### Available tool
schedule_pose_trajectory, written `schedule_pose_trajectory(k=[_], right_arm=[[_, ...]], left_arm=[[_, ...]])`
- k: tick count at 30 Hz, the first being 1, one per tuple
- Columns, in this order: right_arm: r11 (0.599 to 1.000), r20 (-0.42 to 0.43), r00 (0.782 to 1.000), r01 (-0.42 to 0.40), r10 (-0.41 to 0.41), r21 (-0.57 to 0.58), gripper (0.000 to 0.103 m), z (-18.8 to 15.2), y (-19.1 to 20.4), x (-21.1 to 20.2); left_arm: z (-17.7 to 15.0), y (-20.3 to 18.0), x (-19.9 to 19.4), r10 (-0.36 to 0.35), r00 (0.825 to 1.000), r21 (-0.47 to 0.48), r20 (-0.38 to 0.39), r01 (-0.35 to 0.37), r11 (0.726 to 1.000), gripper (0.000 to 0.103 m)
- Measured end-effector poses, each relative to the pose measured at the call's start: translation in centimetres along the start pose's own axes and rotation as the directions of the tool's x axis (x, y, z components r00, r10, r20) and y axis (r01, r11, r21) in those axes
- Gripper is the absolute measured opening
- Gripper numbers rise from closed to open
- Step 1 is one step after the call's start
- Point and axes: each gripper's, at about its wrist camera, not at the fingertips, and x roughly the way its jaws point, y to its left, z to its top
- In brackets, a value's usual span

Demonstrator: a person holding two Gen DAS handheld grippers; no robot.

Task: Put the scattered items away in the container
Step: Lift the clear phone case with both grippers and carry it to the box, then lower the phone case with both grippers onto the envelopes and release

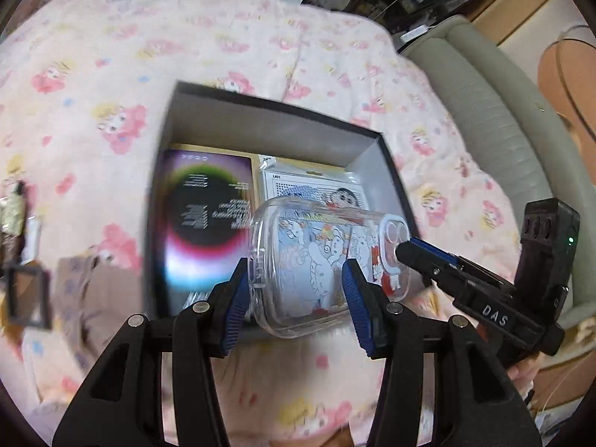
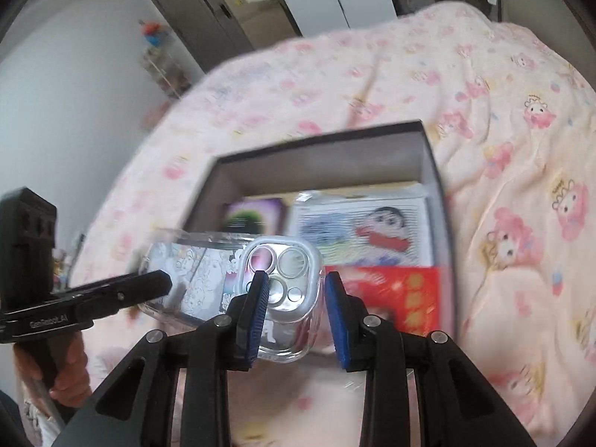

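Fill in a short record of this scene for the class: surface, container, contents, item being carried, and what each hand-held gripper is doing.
surface: pink cartoon-print blanket
container: open dark box
contents: purple card, cartoon packet, red packet
item carried: clear phone case, above the box's near edge
left hand-held gripper: clamped across the case's body
right hand-held gripper: at the case's camera end; grip unclear

Both wrist views look steeply down, close, sharing the box (image 1: 260,123).
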Motion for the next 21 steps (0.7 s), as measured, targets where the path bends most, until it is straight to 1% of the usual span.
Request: schedule_pose_trajectory(k=[3,6,8,11,13,14,17,18,19,21], right_arm=[[1.0,-0.03,0.999,0.018,-0.017,0.018,0.028,0.5,-2.1,1.8],[0.999,-0.061,0.998,0.033,-0.031,0.028,0.028,-0.1,-3.8,3.0],[0.998,-0.065,0.996,0.058,-0.058,-0.012,0.028,-0.3,-3.7,3.3],[0.989,-0.065,0.989,0.129,-0.134,-0.077,0.028,-0.6,-3.1,3.2],[0.982,-0.057,0.984,0.163,-0.169,-0.099,0.028,-0.7,-2.8,3.6],[0.982,-0.051,0.984,0.167,-0.173,-0.092,0.028,-0.6,-2.9,3.7],[0.985,0.01,0.989,0.148,-0.148,-0.084,0.028,-0.5,-3.0,2.4],[0.986,0.032,0.99,0.141,-0.139,-0.088,0.028,-0.3,-2.8,2.0],[0.987,0.035,0.991,0.13,-0.127,-0.092,0.028,0.1,-2.5,2.0],[0.992,-0.005,0.996,0.087,-0.088,-0.089,0.028,1.3,-2.0,3.0]], left_arm=[[0.4,0.1,2.1,0.021,0.998,-0.006,-0.055,-0.021,1.0,0.049],[0.0,-0.1,4.1,0.056,0.992,0.02,-0.112,-0.054,0.998,0.049],[-0.3,-0.1,5.0,0.072,0.986,0.028,-0.152,-0.068,0.997,0.049],[-0.6,-0.1,5.8,0.067,0.977,0.032,-0.203,-0.062,0.998,0.049],[-0.5,-0.1,5.7,0.092,0.975,0.043,-0.202,-0.085,0.995,0.049],[-0.4,0.1,5.5,0.097,0.976,0.039,-0.194,-0.091,0.995,0.049],[-0.2,0.8,4.8,0.08,0.984,0.001,-0.162,-0.081,0.997,0.049],[-0.1,1.0,4.8,0.08,0.984,-0.007,-0.156,-0.082,0.997,0.046],[-0.1,1.0,4.9,0.083,0.984,-0.005,-0.157,-0.084,0.996,0.044],[-0.1,0.8,5.5,0.091,0.981,-0.004,-0.172,-0.093,0.996,0.036]])
